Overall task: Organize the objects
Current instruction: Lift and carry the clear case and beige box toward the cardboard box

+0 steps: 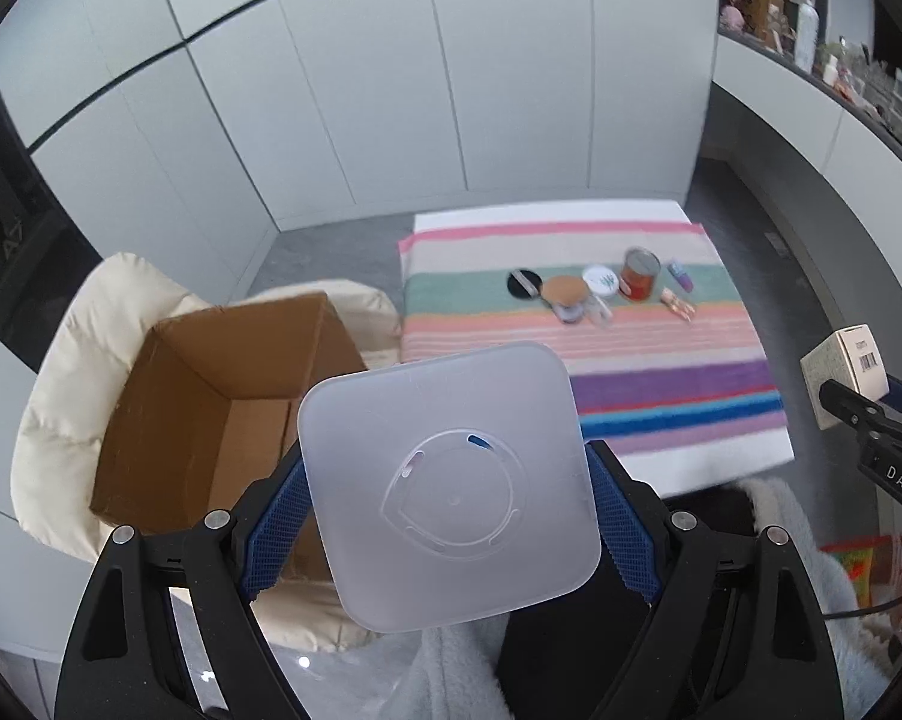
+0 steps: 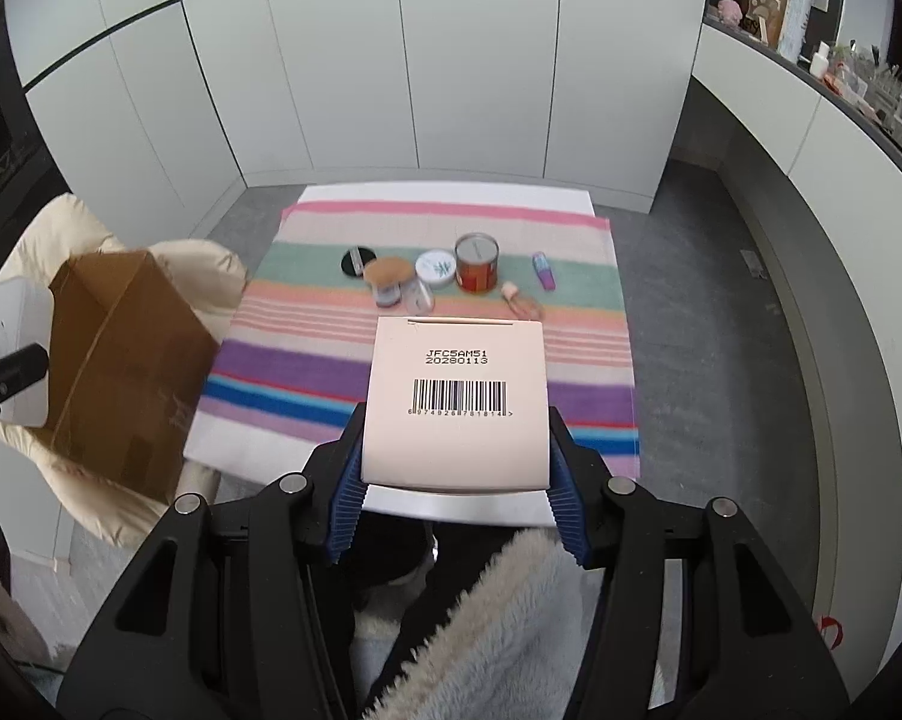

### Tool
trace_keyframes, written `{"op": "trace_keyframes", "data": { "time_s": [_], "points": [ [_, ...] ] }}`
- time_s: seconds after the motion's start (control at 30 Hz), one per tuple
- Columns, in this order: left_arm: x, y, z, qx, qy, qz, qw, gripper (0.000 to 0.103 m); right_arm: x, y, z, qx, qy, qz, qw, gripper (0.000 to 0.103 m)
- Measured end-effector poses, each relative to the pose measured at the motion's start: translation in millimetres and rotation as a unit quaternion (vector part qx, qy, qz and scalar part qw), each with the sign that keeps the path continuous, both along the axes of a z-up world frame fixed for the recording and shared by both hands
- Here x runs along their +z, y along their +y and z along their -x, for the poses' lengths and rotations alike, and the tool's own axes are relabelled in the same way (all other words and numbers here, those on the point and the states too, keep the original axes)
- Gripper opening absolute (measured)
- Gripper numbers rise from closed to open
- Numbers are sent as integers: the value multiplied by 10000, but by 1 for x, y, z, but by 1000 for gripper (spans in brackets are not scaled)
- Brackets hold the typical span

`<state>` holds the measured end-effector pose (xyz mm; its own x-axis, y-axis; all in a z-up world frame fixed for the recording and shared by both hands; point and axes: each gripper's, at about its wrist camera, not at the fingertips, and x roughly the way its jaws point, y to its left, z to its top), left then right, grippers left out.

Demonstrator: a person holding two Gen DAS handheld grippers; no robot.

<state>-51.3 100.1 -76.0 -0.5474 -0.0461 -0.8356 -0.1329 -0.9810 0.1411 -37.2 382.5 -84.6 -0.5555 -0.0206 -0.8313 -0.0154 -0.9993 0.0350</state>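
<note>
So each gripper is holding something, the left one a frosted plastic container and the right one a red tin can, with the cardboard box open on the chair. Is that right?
Not quite. The right gripper holds a small white carton with a barcode, not the red tin can, which stands on the striped cloth, as the right wrist view shows. The left gripper does hold the frosted plastic container, and the cardboard box sits open on the chair.
</note>
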Motion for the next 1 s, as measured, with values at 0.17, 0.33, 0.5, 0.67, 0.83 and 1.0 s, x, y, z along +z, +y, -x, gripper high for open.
{"op": "trace_keyframes", "data": {
  "time_s": [0.17,0.33,0.5,0.67,0.83,1.0],
  "points": [
    [-6,-1,-13,-205,-108,-181,9996,87,-9,0,-22,52,-194,48,9998,55],
    [-8,1,-19,-373,-80,-190,9991,87,-13,-3,-30,102,-257,-89,9996,55],
    [-1,-8,-17,-309,115,-220,9992,87,-14,-6,-23,100,-281,-20,9996,55],
    [1,-23,-13,-113,156,-370,9991,87,-15,-16,-14,167,-292,-36,9994,55],
    [-2,-45,-8,236,72,-727,9971,87,-13,-36,-5,395,-226,-50,9990,55],
    [-8,-64,-10,548,-14,-858,9948,87,-17,-62,0,728,-252,-46,9970,55]
  ]
}}
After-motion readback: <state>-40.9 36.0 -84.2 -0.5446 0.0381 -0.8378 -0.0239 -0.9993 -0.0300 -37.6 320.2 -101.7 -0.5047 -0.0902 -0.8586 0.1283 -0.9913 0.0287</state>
